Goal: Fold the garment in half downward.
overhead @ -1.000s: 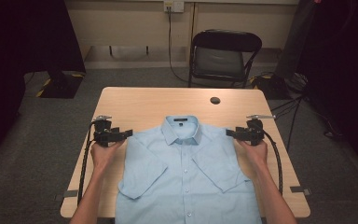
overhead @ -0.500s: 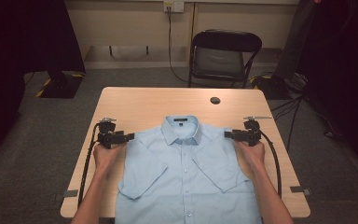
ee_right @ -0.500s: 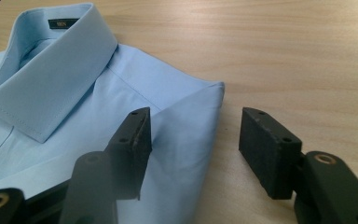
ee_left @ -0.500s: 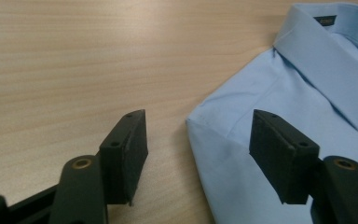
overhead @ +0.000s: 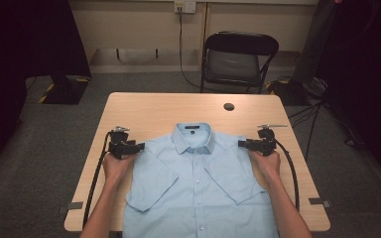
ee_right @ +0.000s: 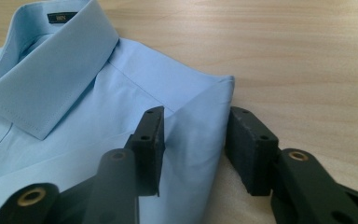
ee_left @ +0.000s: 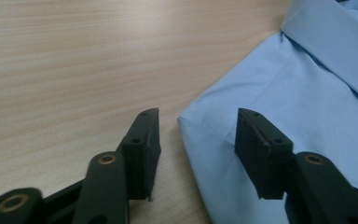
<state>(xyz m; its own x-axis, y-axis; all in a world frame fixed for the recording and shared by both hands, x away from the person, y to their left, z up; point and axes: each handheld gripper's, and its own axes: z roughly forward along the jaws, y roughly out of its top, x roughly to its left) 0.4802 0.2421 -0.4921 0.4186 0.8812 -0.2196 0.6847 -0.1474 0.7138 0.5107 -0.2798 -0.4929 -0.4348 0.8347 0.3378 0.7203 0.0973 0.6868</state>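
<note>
A light blue short-sleeved shirt [overhead: 198,183] lies face up on the wooden table [overhead: 178,106], collar toward the far side, both sleeves folded in over the front. My left gripper [overhead: 141,147] sits at the shirt's left shoulder. In the left gripper view the shoulder corner of the shirt [ee_left: 307,93] lies between the jaws of the left gripper [ee_left: 198,135], which have just been closing, with gaps still on both sides. My right gripper [overhead: 240,144] is at the other shoulder. Its jaws [ee_right: 196,135] have also been closing and straddle the shoulder fold of the shirt [ee_right: 98,116] without pinching it.
A small black round object [overhead: 228,106] lies on the table beyond the collar. A folding chair [overhead: 238,59] stands behind the table's far edge. A cable trails from each gripper down along the table's sides. The shirt hem reaches the near edge.
Both pairs of jaws have narrowed around the shirt's shoulders. The hands have stayed almost where they were.
</note>
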